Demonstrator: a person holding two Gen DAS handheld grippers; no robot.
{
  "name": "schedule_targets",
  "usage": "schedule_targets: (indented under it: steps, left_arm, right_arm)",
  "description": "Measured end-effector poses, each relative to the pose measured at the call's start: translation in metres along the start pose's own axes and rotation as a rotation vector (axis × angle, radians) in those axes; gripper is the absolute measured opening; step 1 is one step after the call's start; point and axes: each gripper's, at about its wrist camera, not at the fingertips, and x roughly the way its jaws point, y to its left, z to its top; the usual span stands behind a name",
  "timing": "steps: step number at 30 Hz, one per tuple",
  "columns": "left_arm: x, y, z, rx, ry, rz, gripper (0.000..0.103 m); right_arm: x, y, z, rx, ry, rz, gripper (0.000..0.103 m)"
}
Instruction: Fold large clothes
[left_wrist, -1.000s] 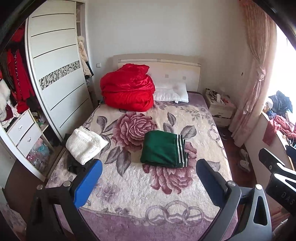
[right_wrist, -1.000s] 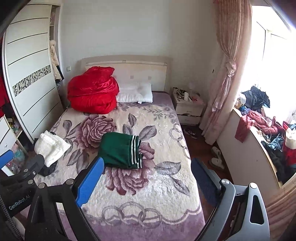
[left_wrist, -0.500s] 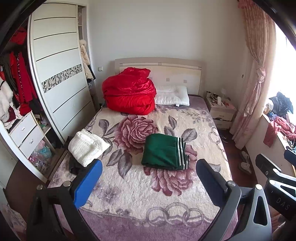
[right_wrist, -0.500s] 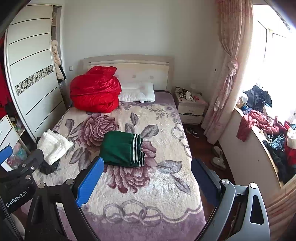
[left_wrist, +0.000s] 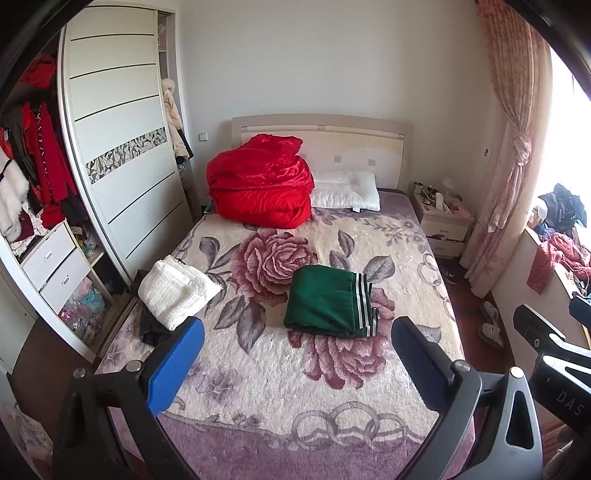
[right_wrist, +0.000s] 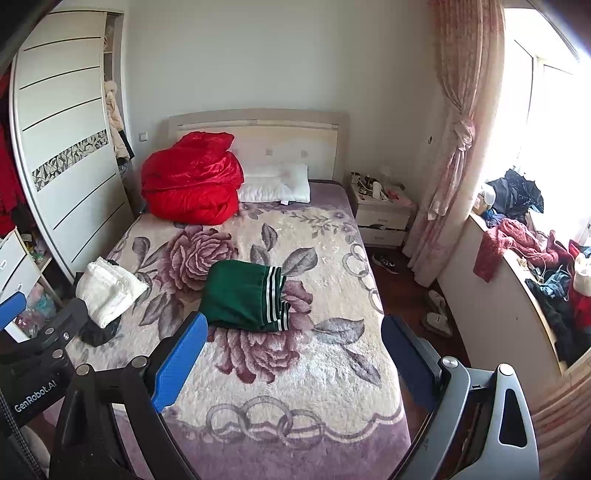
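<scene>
A folded green garment (left_wrist: 328, 301) (right_wrist: 243, 295) with white stripes lies in the middle of the bed's floral blanket (left_wrist: 295, 376) (right_wrist: 295, 369). A folded white garment (left_wrist: 177, 291) (right_wrist: 109, 291) rests near the bed's left edge, on top of a dark cloth (right_wrist: 98, 334). My left gripper (left_wrist: 295, 354) is open and held above the foot of the bed, well short of the green garment, with nothing between its fingers. My right gripper (right_wrist: 291, 350) is open too, empty, and beside the left one, whose body (right_wrist: 33, 365) shows at the lower left.
A bundled red quilt (left_wrist: 258, 192) and a white pillow (left_wrist: 345, 190) lie by the headboard. A wardrobe (left_wrist: 122, 158) stands left of the bed, a nightstand (left_wrist: 441, 221) right of it. Clothes are piled on the window ledge (right_wrist: 524, 243). Shoes (right_wrist: 437, 314) lie on the floor.
Both grippers have drawn slightly back and up from the bed, so the room sits a little lower in view. Nothing on the bed has moved.
</scene>
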Motion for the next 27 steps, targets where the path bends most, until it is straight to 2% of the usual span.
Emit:
schedule_targets:
  steps: [27]
  left_arm:
    - [-0.009,0.005,0.000,-0.004,-0.019,0.016,0.103]
  right_arm:
    - [-0.012,0.005,-0.016,0.006,-0.003,0.005,0.096]
